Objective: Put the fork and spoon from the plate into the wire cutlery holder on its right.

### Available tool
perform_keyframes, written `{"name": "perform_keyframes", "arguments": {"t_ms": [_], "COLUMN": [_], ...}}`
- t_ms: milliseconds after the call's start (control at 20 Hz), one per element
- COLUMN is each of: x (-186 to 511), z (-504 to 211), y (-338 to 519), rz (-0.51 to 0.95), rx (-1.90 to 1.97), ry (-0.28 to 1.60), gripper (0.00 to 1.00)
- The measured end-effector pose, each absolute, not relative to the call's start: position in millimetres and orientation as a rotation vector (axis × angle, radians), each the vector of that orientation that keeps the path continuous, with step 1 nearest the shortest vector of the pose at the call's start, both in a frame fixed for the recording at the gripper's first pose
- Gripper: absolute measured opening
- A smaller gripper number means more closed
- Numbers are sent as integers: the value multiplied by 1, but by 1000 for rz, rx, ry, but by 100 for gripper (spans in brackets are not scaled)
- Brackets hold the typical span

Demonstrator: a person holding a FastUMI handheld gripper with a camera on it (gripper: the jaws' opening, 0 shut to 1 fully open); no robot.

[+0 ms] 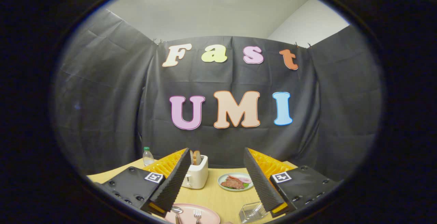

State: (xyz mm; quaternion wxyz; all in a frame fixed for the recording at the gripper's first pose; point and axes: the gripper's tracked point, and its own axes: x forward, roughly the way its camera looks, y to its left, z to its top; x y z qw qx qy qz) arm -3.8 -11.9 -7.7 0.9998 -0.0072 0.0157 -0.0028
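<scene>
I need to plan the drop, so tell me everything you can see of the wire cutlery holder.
The wire cutlery holder is a small, pale, boxy basket of thin wire or mesh, see-through, with an open top. It stands upright on the wooden table, to the right of the pink plate and apart from it, just below the tip of the right finger of the open gripper. Nothing can be seen inside it. Its right side is hidden by that finger, and no finger touches it.

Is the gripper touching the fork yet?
Apart. In the gripper view, the open gripper has bare table between its fingers, and the fork lies on the pink plate below.
</scene>
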Motion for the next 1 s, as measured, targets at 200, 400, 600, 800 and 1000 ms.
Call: {"name": "perform_keyframes", "arguments": {"t_ms": [200, 400, 600, 800, 1000], "x": [-4, -2, -4, -7, -16], "z": [-8, -21, -48, -84, -133], "y": [-9, 1, 11, 18, 19], "rz": [16, 51, 81, 105, 113], "rx": [-20, -1, -17, -56, -74], "ry": [35, 66, 125, 202, 319], "gripper": [99, 99, 99, 99, 99]}}
